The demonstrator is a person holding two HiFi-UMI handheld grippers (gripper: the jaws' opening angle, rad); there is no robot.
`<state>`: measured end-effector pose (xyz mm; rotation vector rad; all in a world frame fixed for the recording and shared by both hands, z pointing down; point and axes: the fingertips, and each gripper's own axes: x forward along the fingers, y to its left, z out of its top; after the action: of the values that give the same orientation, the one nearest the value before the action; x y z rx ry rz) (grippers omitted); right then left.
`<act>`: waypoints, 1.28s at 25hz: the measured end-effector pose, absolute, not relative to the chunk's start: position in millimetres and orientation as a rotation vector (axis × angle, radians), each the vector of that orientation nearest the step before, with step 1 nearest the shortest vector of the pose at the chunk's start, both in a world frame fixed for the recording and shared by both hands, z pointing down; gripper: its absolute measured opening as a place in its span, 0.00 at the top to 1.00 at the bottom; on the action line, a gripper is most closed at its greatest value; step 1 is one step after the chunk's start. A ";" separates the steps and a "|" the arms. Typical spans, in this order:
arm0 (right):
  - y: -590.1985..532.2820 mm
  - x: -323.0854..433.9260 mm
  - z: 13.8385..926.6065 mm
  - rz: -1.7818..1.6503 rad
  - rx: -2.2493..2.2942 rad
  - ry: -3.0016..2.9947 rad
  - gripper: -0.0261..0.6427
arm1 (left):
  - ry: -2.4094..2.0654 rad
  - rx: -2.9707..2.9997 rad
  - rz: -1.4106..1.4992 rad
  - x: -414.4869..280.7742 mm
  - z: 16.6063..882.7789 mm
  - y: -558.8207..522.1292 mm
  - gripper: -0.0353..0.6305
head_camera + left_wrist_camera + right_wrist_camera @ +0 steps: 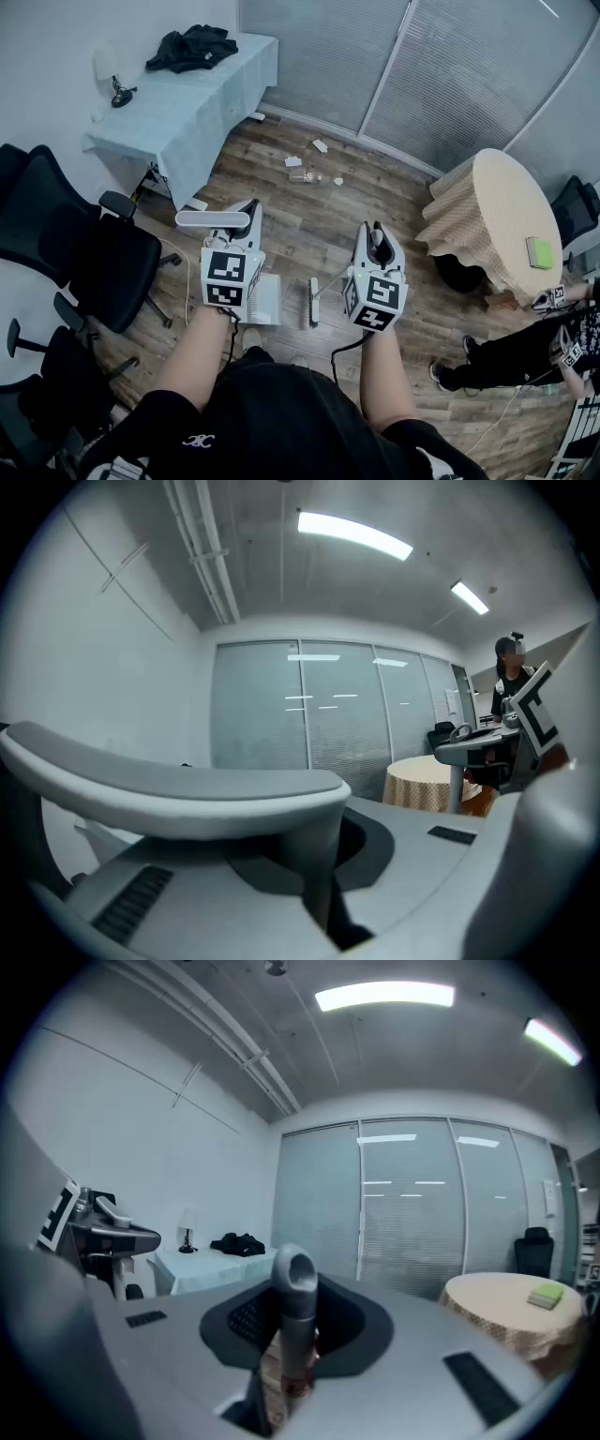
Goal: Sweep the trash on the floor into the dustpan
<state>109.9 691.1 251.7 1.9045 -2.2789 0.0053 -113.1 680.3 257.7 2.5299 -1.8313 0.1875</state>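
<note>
The wood floor point(309, 234) fills the middle of the head view, with frosted glass walls point(441, 75) running from 12 to 2 o'clock. A long table point(187, 103) under a pale blue cloth stands at 10 to 11 o'clock and carries a black garment point(192, 47) and a small lamp point(117, 89). Black office chairs point(103, 272) crowd 8 to 9 o'clock. A round table point(497, 216) in a beige cloth sits at 3 o'clock, and another person point(525, 347) is cut off by the edge at 4 o'clock.

The trash point(293, 161) lies at 12 o'clock, well ahead of the grippers. It is a few pale scraps plus a clear bottle point(305, 177), all too small to make out further.

The white dustpan point(265, 300) stands on the floor at centre, half hidden behind the left gripper point(236, 230). That gripper's jaws are clamped on the dustpan's pale T-shaped grip point(187, 785). Just beside it at 3 o'clock, the narrow brush point(314, 302) hangs edge-on. The right gripper point(377, 246) is closed round the brush's grey handle point(295, 1307), whose holed tip sticks up past the jaws.
</note>
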 end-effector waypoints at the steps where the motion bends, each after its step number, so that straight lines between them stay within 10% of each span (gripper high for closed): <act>1: 689.5 106.7 252.2 0.009 1.907 -2.280 0.83 | -1.829 2.533 0.182 -115.7 257.7 677.9 0.95; 32: 535.9 59.6 254.5 -0.035 1.981 -2.237 0.83 | -1.771 2.530 0.208 -188.2 290.4 515.7 0.95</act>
<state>59.6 535.9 254.5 1.9805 -2.2368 -0.0354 -188.2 515.7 290.4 2.5298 -1.7710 0.2077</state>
